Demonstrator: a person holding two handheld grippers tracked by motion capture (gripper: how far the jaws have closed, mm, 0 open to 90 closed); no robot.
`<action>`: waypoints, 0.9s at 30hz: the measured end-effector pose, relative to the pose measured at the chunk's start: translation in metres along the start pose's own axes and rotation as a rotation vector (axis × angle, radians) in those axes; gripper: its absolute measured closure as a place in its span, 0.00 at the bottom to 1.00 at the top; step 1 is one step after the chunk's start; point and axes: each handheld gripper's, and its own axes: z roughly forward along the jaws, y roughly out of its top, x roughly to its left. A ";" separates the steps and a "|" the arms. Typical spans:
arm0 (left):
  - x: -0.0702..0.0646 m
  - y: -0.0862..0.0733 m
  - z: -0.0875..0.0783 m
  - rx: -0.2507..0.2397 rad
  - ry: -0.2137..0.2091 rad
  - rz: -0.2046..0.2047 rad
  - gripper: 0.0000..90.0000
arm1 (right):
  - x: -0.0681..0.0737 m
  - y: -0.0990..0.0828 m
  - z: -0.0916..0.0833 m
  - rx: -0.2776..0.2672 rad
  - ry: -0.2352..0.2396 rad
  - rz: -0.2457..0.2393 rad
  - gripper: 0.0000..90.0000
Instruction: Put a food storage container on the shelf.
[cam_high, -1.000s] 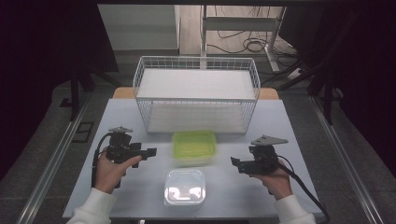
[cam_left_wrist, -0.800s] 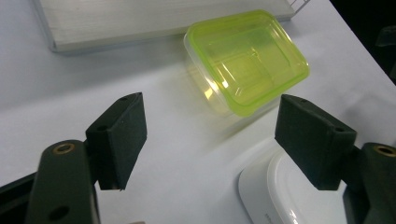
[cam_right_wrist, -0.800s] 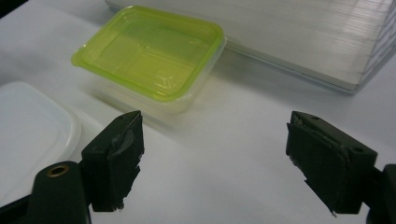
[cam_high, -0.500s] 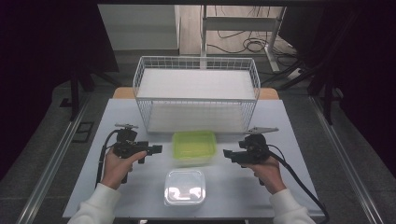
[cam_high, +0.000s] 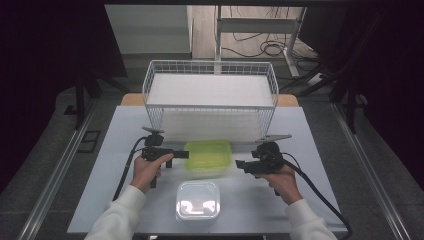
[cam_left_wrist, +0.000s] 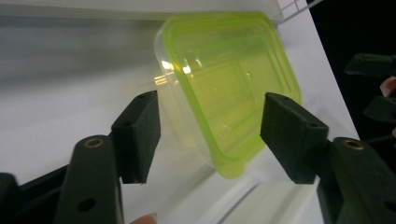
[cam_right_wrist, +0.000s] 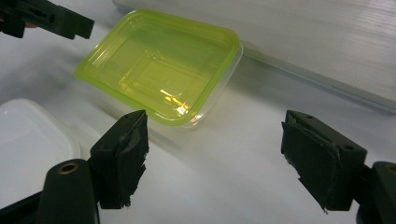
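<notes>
**Both jaws apart at the green-lidded box**

The left gripper's fingers (cam_left_wrist: 140, 133) stand apart with a corner of the box between them, not touching it; they have just been closing. The right gripper's fingers (cam_right_wrist: 122, 156) are also apart, with bare table between them, just short of the box.

The table (cam_high: 325, 150) carries a wire basket (cam_high: 210, 95) at the far edge. The box (cam_high: 208, 157), clear with a green lid, sits in the middle just near of the basket. A second clear tub (cam_high: 198, 201) lies nearer the person. The left gripper (cam_high: 181, 154) is at the box's left edge, and the right gripper (cam_high: 239, 164) waits just to its right.

Likely risks: the left jaws pinch only the lid's rim and pop it off. The light box could also skid right or twist, since the right gripper braces nothing.
</notes>
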 end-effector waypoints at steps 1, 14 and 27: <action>0.003 0.000 0.001 0.008 0.002 0.000 0.43 | -0.001 0.001 0.001 -0.001 0.003 0.003 0.26; 0.009 0.001 0.015 0.030 -0.024 -0.030 0.53 | -0.004 0.013 0.032 0.018 0.060 0.050 0.33; 0.014 0.001 0.019 0.044 -0.036 -0.052 0.57 | -0.023 0.020 0.066 0.049 0.084 0.181 0.43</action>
